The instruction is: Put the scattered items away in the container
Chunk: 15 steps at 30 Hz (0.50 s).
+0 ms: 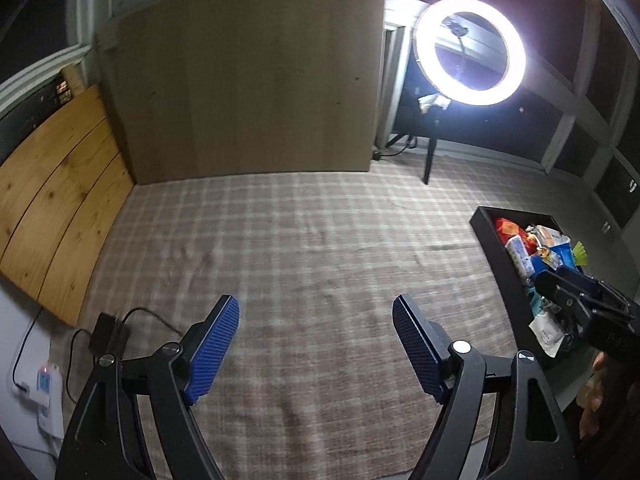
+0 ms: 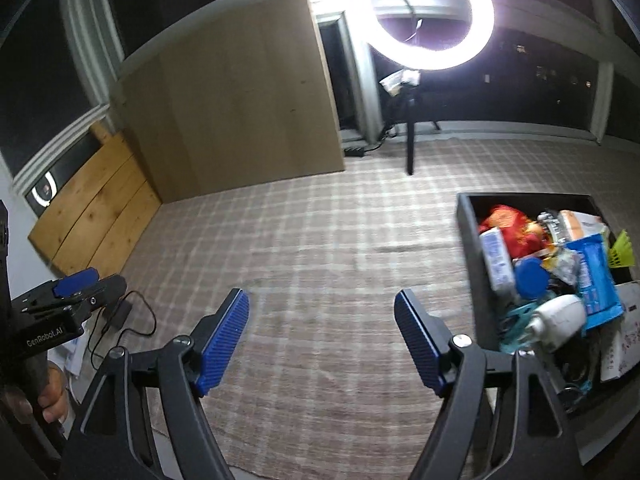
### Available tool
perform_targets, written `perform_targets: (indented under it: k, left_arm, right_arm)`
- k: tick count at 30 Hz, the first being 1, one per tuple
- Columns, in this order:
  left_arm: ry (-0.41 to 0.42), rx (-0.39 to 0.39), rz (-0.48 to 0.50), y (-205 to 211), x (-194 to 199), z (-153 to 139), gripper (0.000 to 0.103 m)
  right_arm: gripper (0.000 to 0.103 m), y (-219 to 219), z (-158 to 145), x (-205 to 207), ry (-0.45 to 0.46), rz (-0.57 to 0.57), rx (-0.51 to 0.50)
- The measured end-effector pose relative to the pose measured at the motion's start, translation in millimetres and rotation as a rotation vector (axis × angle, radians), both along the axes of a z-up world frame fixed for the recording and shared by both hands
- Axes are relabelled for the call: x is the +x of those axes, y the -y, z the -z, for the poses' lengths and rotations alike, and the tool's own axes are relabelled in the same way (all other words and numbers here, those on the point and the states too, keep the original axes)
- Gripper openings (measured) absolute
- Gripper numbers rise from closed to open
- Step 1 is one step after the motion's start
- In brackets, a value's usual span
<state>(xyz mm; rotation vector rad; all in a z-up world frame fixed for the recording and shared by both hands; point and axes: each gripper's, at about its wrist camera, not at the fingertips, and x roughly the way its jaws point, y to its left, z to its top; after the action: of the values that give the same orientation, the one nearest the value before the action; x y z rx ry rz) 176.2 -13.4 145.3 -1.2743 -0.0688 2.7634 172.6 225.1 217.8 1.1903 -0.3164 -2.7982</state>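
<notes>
A black container (image 2: 466,236) sits on the plaid carpet at the right, full of several items: a red bag (image 2: 506,222), a blue packet (image 2: 596,280), a blue lid (image 2: 530,276), a white rounded object (image 2: 560,320). It also shows in the left wrist view (image 1: 500,256). My left gripper (image 1: 316,344) is open and empty above bare carpet. My right gripper (image 2: 322,340) is open and empty, just left of the container. Each gripper shows in the other's view: the right one (image 1: 588,304), the left one (image 2: 72,292).
A ring light (image 1: 470,50) on a black stand (image 1: 430,156) is at the back right. A wooden panel (image 1: 252,88) and planks (image 1: 52,204) lean against the wall. A power strip (image 1: 44,396), an adapter (image 1: 106,332) and cables lie at the left.
</notes>
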Motion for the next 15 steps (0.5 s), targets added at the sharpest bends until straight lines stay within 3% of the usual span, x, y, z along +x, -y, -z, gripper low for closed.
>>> perform_targets:
  k: [8, 15]
  left_arm:
    - [0.045, 0.01, -0.029, 22, 7, 21, 0.078]
    - [0.088, 0.028, -0.015, 23, 3, 40, 0.078]
  right_arm:
    - [0.074, 26, 19, -7, 0.036, -0.042, 0.048]
    - [0.074, 24, 33, -8, 0.065, -0.02, 0.07]
